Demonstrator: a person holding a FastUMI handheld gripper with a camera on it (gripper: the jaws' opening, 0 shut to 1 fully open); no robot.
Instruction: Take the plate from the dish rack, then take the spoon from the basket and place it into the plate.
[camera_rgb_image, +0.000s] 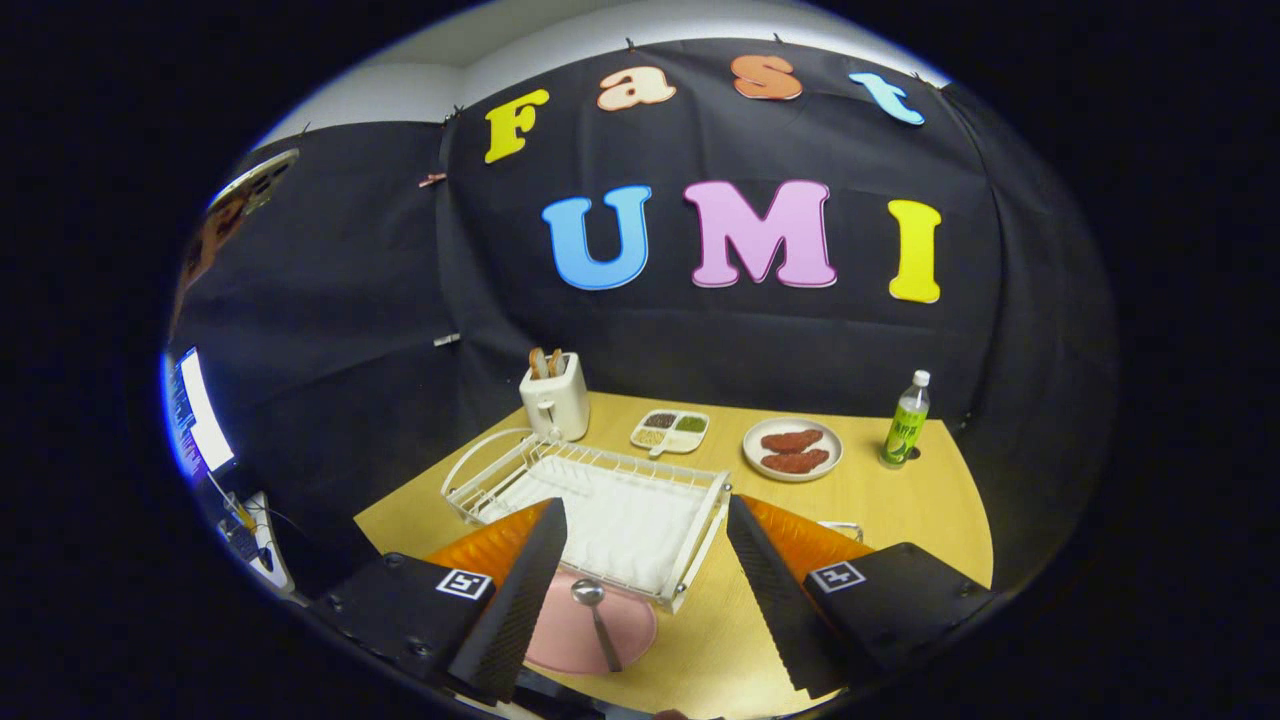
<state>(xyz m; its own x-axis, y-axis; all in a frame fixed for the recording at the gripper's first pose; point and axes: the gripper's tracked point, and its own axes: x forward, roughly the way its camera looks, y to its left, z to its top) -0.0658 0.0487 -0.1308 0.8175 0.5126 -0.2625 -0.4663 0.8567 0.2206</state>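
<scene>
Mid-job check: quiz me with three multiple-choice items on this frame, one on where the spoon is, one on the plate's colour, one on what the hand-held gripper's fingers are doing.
1. Where does the spoon lie?
A. in the dish rack
B. on the plate
C. beside the toaster

2. What colour is the plate under it?
A. pink
B. green
C. blue

3. How does the hand-held gripper stand?
A. shut on the spoon
B. shut on the plate
C. open, holding nothing

Answers:
1 B: the spoon rests on the plate, in front of the dish rack.
2 A: its bare surface is pink.
3 C: the fingers stand wide apart, spoon and plate lying between them on the table.
</scene>
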